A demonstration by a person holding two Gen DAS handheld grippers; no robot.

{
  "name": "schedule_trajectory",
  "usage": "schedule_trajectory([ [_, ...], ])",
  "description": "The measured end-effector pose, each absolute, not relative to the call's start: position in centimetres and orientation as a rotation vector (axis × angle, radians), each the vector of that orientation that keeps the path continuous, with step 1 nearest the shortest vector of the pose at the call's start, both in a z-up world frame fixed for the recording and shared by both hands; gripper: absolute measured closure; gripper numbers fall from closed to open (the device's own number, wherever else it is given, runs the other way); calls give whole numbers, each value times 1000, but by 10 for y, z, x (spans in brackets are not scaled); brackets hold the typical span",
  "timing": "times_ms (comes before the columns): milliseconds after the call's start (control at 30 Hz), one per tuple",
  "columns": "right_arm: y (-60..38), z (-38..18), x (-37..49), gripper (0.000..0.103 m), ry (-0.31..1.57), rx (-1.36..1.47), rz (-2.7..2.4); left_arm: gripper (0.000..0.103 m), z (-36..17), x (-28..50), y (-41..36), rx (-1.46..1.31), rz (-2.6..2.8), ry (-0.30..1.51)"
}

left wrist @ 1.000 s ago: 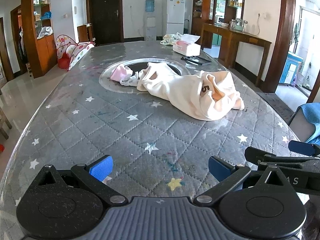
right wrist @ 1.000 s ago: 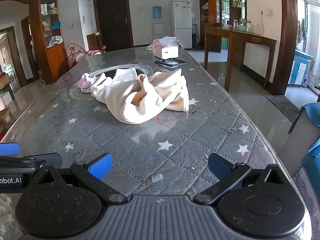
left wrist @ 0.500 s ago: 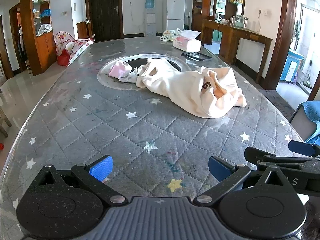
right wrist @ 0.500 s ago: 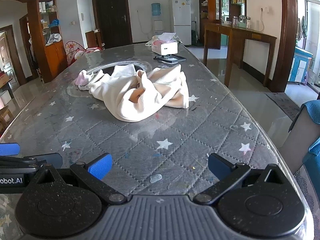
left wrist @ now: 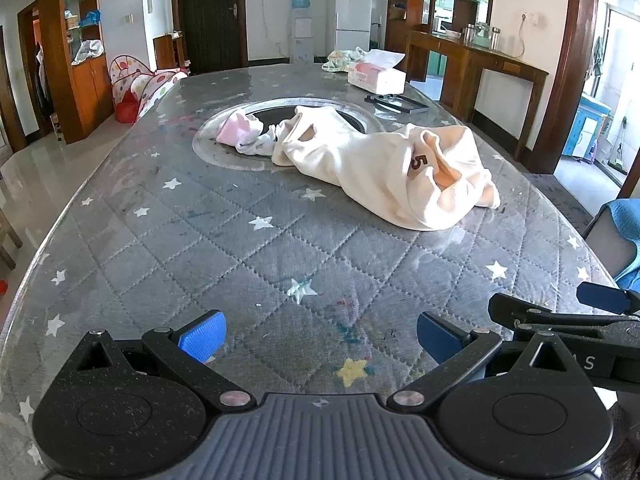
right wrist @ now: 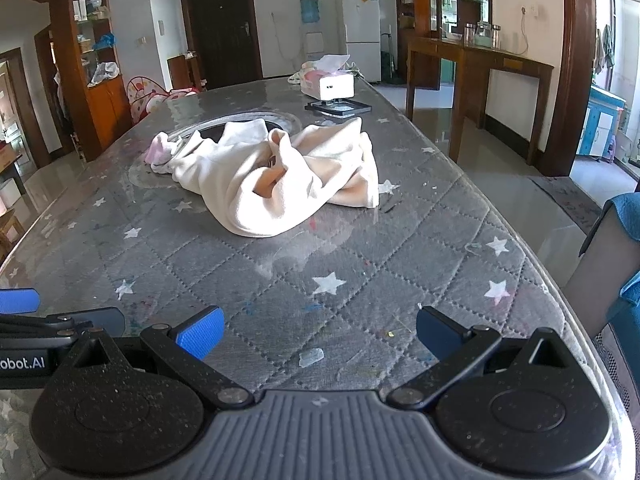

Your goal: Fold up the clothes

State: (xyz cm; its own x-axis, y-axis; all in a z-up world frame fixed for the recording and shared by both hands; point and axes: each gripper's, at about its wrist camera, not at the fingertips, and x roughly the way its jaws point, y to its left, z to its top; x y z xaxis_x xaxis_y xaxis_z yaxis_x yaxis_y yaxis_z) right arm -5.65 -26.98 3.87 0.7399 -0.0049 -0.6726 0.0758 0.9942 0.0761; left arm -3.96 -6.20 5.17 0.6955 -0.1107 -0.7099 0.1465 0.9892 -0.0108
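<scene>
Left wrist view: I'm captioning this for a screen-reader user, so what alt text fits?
A crumpled cream garment lies unfolded on a grey star-quilted table, with a small pink cloth beside its far end. The open left tool sits near the front edge, empty, with the right tool beside it.

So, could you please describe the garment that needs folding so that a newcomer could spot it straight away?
Start at the long grey quilted table with white stars and find the round inset near its middle. A crumpled cream garment sprawls from that circle toward the right edge. Unlike the small pink and white piece touching its far end, it is large and shows a dark number 5.
</scene>
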Motion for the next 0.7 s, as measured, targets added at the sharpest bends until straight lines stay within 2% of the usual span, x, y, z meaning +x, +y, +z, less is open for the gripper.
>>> schedule_trajectory([
  [700, -272, 32, -41, 0, 761, 105, -54, 0, 46, -22, -65, 62, -148, 807],
])
